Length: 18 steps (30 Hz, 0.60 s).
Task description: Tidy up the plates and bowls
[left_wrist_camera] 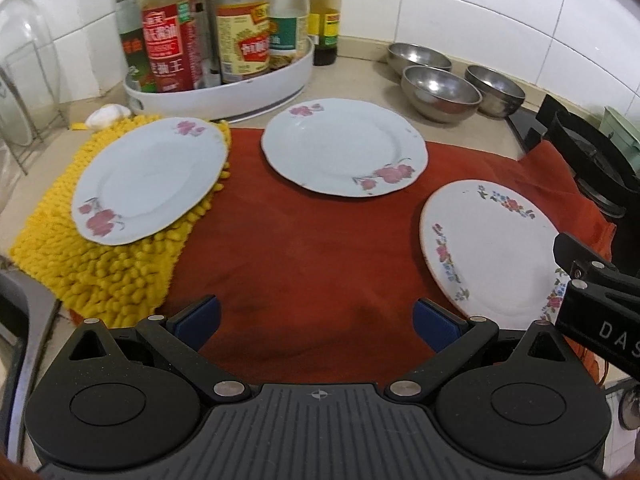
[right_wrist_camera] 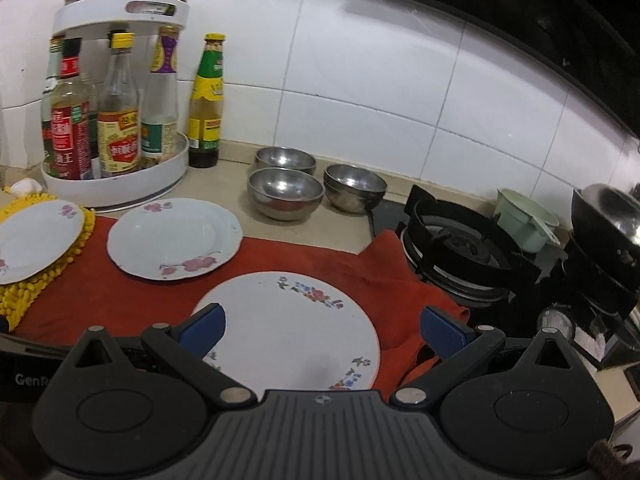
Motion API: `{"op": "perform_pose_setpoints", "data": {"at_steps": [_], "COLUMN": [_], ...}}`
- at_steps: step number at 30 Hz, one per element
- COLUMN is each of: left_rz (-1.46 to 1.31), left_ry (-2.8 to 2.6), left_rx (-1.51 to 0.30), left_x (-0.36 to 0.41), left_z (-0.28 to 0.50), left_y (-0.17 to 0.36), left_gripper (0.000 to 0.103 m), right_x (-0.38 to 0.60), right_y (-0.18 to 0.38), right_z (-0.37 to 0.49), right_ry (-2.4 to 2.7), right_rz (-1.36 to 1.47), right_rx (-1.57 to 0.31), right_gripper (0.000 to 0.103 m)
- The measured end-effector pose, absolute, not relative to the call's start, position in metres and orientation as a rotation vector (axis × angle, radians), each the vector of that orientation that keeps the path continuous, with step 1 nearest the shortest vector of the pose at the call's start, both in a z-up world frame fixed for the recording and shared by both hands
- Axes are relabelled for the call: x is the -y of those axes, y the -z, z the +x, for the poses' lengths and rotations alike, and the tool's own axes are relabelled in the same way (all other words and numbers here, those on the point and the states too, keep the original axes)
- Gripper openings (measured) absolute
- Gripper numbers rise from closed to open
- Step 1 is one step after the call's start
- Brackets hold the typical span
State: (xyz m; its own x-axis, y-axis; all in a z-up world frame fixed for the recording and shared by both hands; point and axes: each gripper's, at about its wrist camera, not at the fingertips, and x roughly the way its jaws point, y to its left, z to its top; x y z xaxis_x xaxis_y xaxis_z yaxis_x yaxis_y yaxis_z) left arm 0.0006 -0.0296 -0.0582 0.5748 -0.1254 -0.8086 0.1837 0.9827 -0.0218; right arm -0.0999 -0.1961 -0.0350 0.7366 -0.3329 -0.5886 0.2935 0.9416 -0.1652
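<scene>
My left gripper (left_wrist_camera: 316,322) hangs over bare red cloth (left_wrist_camera: 304,240), its blue pads spread wide apart, holding nothing and touching nothing. From its view, at about ten o'clock, a pink-flowered plate (left_wrist_camera: 150,182) lies mostly on a yellow chenille mat (left_wrist_camera: 100,276) at the left end of the table (left_wrist_camera: 360,80). Behind it, at eleven o'clock, a white turntable tray (left_wrist_camera: 224,94) carries sauce and oil bottles (left_wrist_camera: 172,40). At twelve o'clock a second pink-flowered plate (left_wrist_camera: 344,148) sits flat on the red cloth, apart from the first. At one o'clock three steel bowls (left_wrist_camera: 440,88) stand close together on the bare table by the tiled wall, two in front and one behind. At three o'clock a plate with small mixed flowers (left_wrist_camera: 492,248) rests on the cloth, and part of my right gripper reaches over its near right edge.

My right gripper (right_wrist_camera: 322,332) is likewise wide open and empty. It hovers above that flowered plate (right_wrist_camera: 288,328): the left pad shows over the plate's left rim, the right pad over the cloth just past the right rim. I cannot tell whether either pad touches. At two o'clock from here, a black gas burner (right_wrist_camera: 452,248) sits beside the cloth's crumpled right end, with a pale green cup (right_wrist_camera: 524,220) behind it.
</scene>
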Motion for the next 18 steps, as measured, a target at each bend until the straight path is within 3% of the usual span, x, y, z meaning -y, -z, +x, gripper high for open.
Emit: {"op": "perform_pose_setpoints", "data": {"at_steps": [13, 18], "left_rz": [0.058, 0.07], "left_ry": [0.305, 0.366], "left_rx": [-0.99, -0.958], "left_x": [0.058, 0.071], "left_z": [0.015, 0.024], "left_y": [0.076, 0.08], "left_gripper": [0.101, 0.1], "right_x": [0.249, 0.265], "right_y": [0.06, 0.07], "right_z": [-0.097, -0.095], "right_ry": [0.338, 0.313], "right_rz": [0.023, 0.084], "right_rx": [-0.718, -0.74], "right_gripper": [0.099, 0.094]}}
